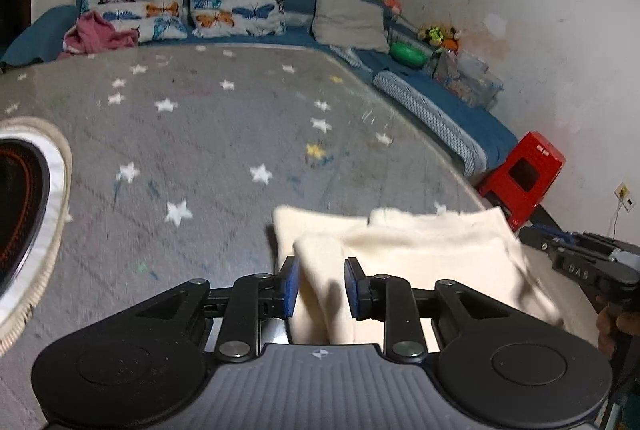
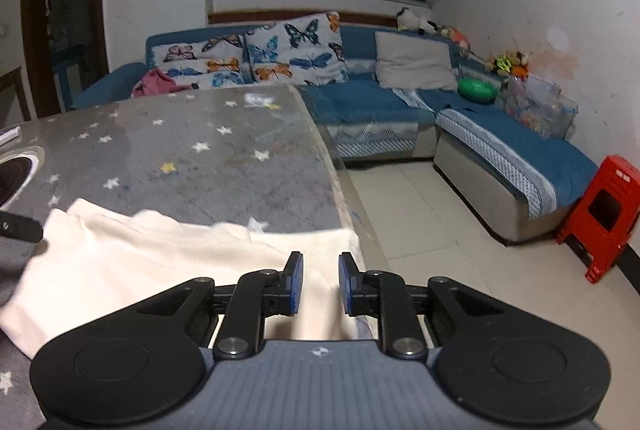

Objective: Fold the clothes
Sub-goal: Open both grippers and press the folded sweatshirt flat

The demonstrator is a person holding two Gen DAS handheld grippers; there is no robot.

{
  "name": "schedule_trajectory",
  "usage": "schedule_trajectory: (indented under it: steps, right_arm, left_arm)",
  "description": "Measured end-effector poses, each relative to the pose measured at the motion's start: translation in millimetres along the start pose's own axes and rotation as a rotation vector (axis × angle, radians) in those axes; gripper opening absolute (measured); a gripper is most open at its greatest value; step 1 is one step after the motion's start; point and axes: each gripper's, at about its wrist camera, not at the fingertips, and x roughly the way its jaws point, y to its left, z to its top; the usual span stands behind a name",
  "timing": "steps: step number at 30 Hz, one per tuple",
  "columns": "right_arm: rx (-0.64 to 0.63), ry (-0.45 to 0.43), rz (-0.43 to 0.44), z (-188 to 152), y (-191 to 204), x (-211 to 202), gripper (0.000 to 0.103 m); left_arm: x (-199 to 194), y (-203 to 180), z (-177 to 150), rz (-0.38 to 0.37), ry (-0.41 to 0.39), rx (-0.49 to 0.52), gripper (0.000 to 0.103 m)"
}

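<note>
We are looking down along each gripper's fingers, close over the star-patterned table (image 1: 192, 134). The left wrist view is facing the blue sofa (image 1: 304, 2) at 12 o'clock; the right wrist view is sharing that sofa, the table and the cream garment (image 2: 132, 254).

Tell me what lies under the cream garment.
The cream garment lies on the grey star-print table cover, reaching the table's right edge. Whatever sits beneath its folds is covered and cannot be seen.
</note>
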Motion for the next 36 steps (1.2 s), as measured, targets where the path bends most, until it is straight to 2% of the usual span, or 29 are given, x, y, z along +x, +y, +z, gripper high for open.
schedule_trajectory:
  steps: [11, 20, 24, 31, 36]
  right_arm:
    - [-0.013, 0.019, 0.093, 3.3, 29.5, 20.7, 0.019]
    - [0.012, 0.044, 0.091, -3.6, 32.9, 40.8, 0.019]
    - [0.011, 0.039, 0.094, -5.5, 30.8, 42.6, 0.019]
    - [0.004, 0.016, 0.106, -5.8, 28.3, 15.1, 0.022]
    - [-0.038, 0.016, 0.129, -19.9, 33.2, -10.3, 0.026]
  left_arm:
    - [23.7, -26.5, 7.0, -0.068, 0.019, 0.068, 0.025]
    - [57.5, -32.7, 6.7, -0.064, 0.054, 0.086, 0.025]
    - [67.4, -27.4, 5.6, -0.061, 0.058, 0.063, 0.025]
    - [51.2, -26.3, 2.8, -0.080, 0.047, 0.063, 0.026]
    - [29.1, -30.4, -11.3, -0.102, 0.038, 0.111, 0.026]
